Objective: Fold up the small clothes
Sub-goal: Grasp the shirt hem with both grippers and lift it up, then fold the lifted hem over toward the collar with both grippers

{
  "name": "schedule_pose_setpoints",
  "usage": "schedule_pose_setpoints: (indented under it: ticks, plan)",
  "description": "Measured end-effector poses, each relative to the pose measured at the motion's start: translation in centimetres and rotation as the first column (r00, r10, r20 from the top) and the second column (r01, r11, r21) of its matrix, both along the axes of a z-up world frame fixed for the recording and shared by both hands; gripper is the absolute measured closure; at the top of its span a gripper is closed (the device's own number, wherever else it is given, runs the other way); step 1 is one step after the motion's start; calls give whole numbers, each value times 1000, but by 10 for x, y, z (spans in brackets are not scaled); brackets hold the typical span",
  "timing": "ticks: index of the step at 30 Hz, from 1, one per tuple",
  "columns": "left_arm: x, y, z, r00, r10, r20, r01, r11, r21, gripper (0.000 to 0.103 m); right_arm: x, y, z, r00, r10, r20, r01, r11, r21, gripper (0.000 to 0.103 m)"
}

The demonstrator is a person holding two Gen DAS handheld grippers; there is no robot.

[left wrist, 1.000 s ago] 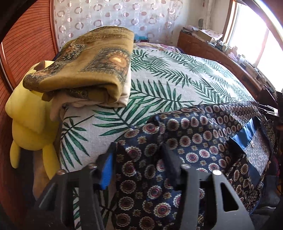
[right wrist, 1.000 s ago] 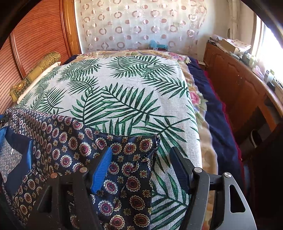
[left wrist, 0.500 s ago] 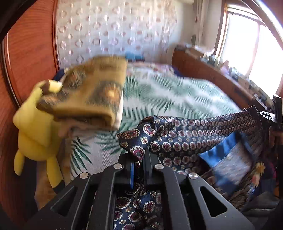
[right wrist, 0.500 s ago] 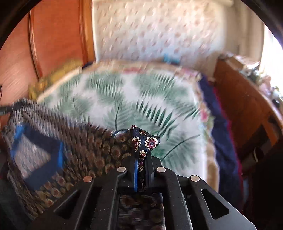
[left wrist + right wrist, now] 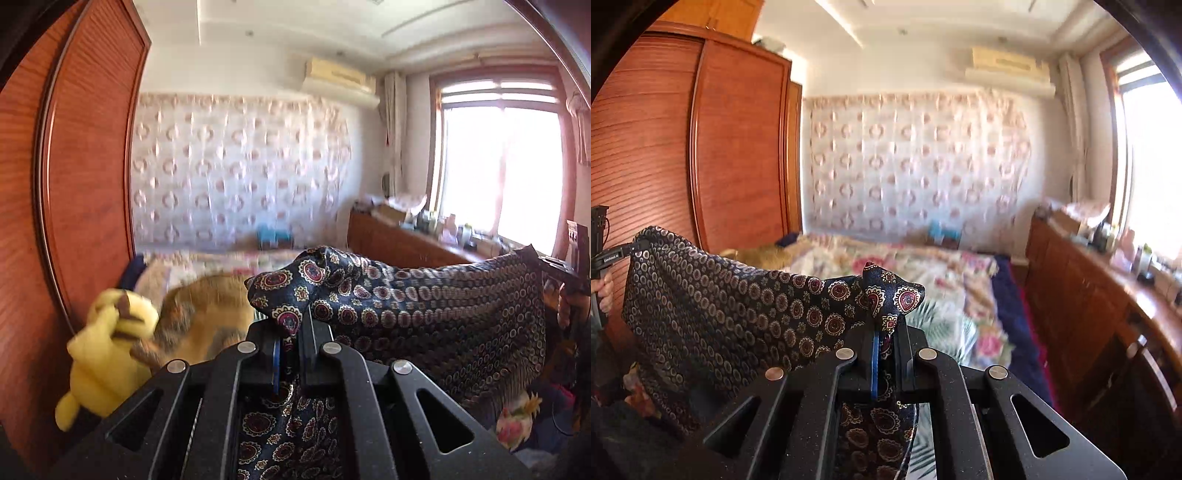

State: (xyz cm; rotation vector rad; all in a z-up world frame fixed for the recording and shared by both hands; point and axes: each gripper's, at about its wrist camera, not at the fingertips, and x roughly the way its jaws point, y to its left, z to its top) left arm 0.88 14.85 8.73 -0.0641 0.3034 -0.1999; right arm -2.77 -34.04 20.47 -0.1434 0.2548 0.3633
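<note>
Two claws, one patterned garment, one yellow plush toy.

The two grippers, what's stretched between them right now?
The dark patterned garment spans from the left gripper to the right gripper, each shut on a corner. Both wrist views show it hanging above the bed.

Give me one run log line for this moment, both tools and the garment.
left tool: shut on patterned garment | right tool: shut on its other corner | garment: held up between both, sagging, above bed
</note>
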Motion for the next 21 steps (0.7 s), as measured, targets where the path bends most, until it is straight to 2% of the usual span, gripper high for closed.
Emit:
schedule_pose_setpoints:
  ticks: [4, 7, 11, 14, 15, 16, 17, 18, 19, 20, 21]
  plan:
    - [18, 4, 16, 1000, 7, 27, -7, 1000, -3, 96, -6, -3, 22, 998, -13, 54, 14, 1000, -15, 98]
    - [47, -1, 22, 999, 29, 25, -30, 999, 38, 96, 7, 1, 30, 997, -26, 73, 28, 999, -32, 98]
    - [100, -3, 16, 998, 53, -19, -52, 996, 70, 96, 60, 23, 30, 996, -66, 67, 71, 994, -81, 98]
    - [148, -3, -2, 996, 71, -60, -64, 993, 104, 95, 113, 62, 11, 994, -103, 22, 104, 987, -120, 98]
    - [169, -3, -15, 993, 81, -80, -71, 989, 127, 91, 119, 76, 10, 992, -123, 7, 123, 983, -134, 98]
    - [182, -5, -25, 991, 82, -102, -68, 988, 140, 87, 136, 82, 3, 988, -151, -10, 148, 979, -141, 96]
    - [195, -5, -36, 988, 75, -132, -54, 987, 152, 84, 154, 89, -6, 983, -178, -36, 171, 975, -141, 87]
    - [211, -3, -51, 983, 73, -171, -45, 986, 159, 75, 171, 98, -17, 976, -206, -65, 194, 968, -156, 79]
    - [219, -4, -62, 976, 77, -202, -43, 985, 169, 67, 186, 105, -28, 966, -239, -97, 219, 959, -179, 63]
    - [224, -4, -71, 971, 77, -224, -37, 984, 177, 63, 202, 110, -43, 952, -274, -138, 244, 949, -201, 53]
    - [224, -5, -76, 969, 71, -235, -30, 984, 176, 59, 213, 114, -56, 942, -290, -169, 254, 945, -208, 53]
